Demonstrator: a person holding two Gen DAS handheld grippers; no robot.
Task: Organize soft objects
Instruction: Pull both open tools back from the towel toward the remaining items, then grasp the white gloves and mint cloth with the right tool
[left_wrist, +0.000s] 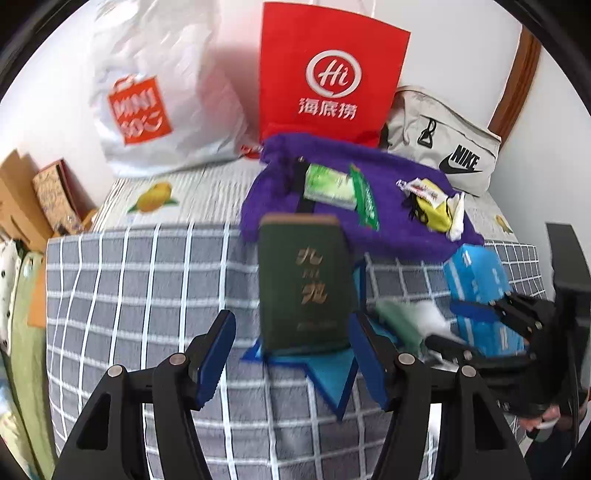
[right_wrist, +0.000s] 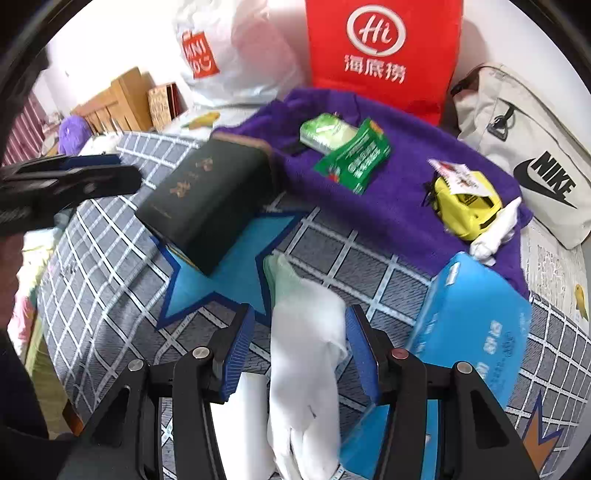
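Observation:
A dark green box (left_wrist: 303, 280) stands on a blue star mat (left_wrist: 325, 373) on the checked bed cover; it also shows in the right wrist view (right_wrist: 207, 203). My left gripper (left_wrist: 291, 354) is open, its fingers either side of the box's base without touching it. My right gripper (right_wrist: 299, 347) is open around a white sock (right_wrist: 306, 354) with a pale green toe, which lies between the jaws. A purple towel (right_wrist: 399, 177) behind carries a green tissue pack (right_wrist: 325, 131), a green sachet (right_wrist: 356, 157), a yellow tape measure (right_wrist: 463, 206) and a rolled white sock (right_wrist: 496, 229).
A blue tissue box (right_wrist: 472, 325) lies right of the right gripper. A red paper bag (right_wrist: 384, 55), a white Miniso bag (right_wrist: 221, 55) and a beige Nike bag (right_wrist: 532, 158) stand against the wall. Wooden boxes (left_wrist: 37, 199) sit at the far left.

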